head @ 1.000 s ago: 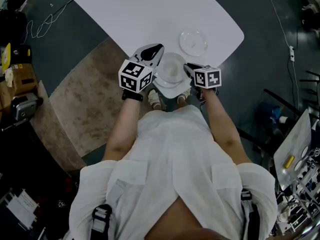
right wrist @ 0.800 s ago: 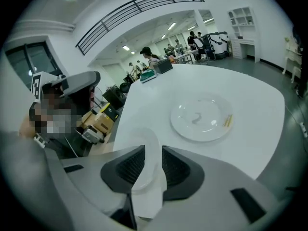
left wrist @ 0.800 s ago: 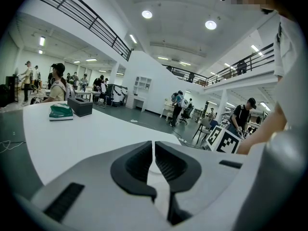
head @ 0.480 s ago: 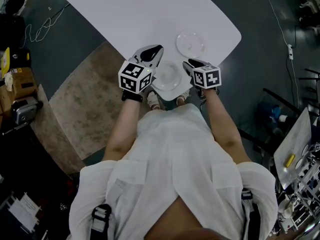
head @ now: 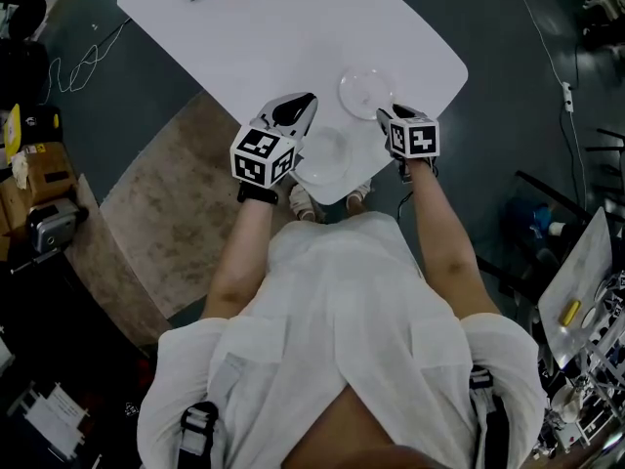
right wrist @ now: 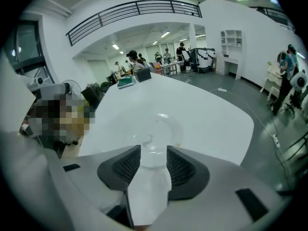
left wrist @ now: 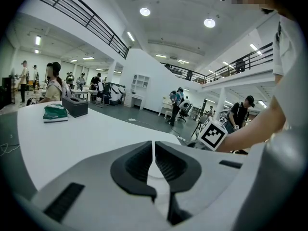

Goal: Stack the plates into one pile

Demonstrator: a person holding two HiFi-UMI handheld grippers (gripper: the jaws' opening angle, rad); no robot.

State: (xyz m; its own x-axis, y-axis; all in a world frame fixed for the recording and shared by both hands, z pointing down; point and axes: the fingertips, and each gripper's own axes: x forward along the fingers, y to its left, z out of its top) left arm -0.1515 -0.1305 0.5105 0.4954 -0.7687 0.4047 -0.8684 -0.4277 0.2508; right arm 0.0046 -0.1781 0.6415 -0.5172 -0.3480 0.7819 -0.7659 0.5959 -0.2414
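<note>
Now, holds nothing in left gripper [left wrist: 154, 147], jaws almost together, just a slit. Has right gripper [right wrist: 154, 153] wide apart, tips flanking near rim of clear plate [right wrist: 157, 129], unclamped. Finds that plate on white table [head: 293, 37] near its front edge; second plate [head: 327, 154] at table's front corner, between both grippers.

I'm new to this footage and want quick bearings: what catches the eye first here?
A white table fills the head view, carrying a clear far plate and a clear near plate by the person's corner. The right gripper, jaws apart, faces the far plate; the left gripper, jaws nearly together, sits left of the near plate.
</note>
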